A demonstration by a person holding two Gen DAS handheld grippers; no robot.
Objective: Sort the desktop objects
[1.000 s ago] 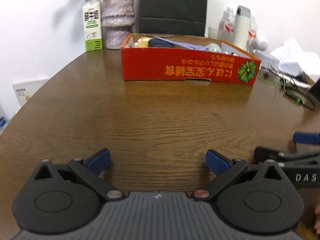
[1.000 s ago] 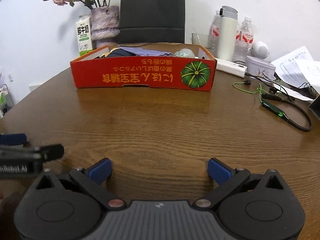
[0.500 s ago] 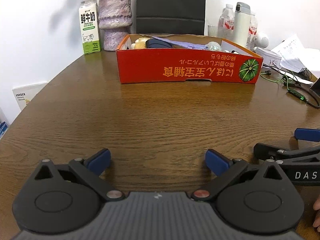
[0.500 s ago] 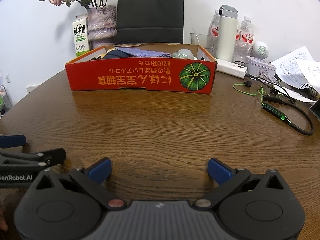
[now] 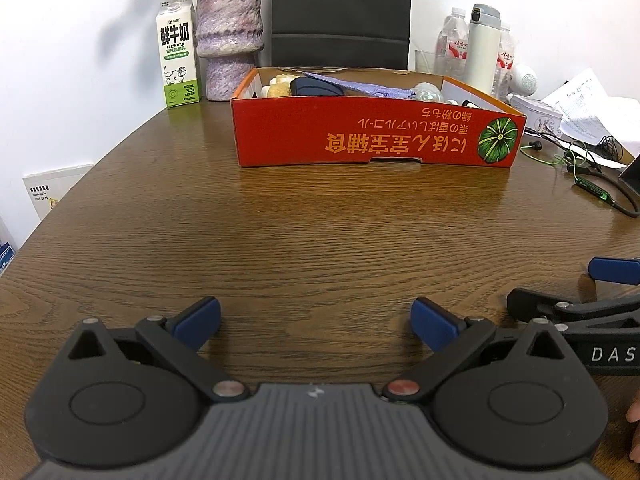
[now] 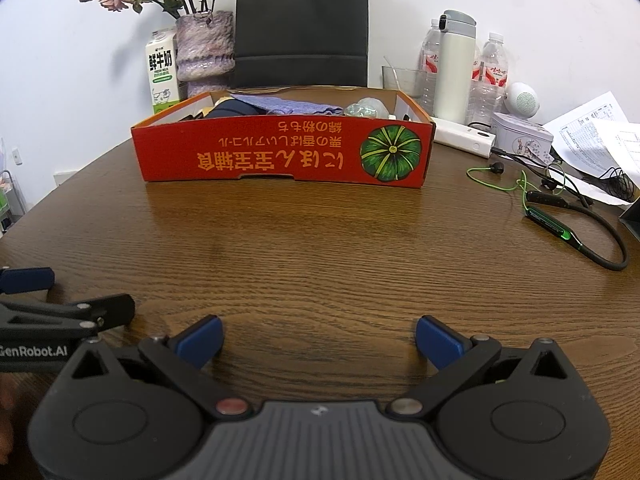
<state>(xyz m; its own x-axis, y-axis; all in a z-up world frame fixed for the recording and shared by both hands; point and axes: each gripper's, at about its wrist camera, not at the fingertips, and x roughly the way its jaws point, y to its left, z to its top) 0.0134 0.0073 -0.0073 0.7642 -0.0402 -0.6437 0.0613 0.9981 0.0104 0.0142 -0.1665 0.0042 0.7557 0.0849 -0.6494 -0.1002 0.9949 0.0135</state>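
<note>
Across the whole lower field, the round wooden desk (image 5: 280, 232) is carrying everything. Behind its far edge a black chair back (image 5: 342, 12) is standing against the white wall. Toward the far side of the desk, the red cardboard box (image 5: 360, 140) is sitting with its printed pumpkin facing the cameras; inside it a purple cloth (image 6: 280, 105), a dark rounded item (image 5: 316, 87) and a crumpled clear wrapper (image 6: 366, 108) are lying, along with a few pale things at the left end that are too small to identify. Left of the box, a mottled purple vase (image 5: 230, 44) holding dried flowers is standing just beside a milk carton (image 5: 179, 52). Right of the box, a white flask (image 6: 454, 66) is standing among clear water bottles (image 6: 492, 76), with loose papers (image 6: 592, 132) farther right and a green-and-black neckband earphone (image 6: 560, 232) lying on the wood.

Near the front edge, the left hand-held gripper (image 5: 316, 322) is hovering low over bare wood, its blue-padded fingers spread wide and gripping nothing. Just beside it, the right hand-held gripper (image 6: 318, 336) is hovering likewise, spread wide and carrying nothing.
</note>
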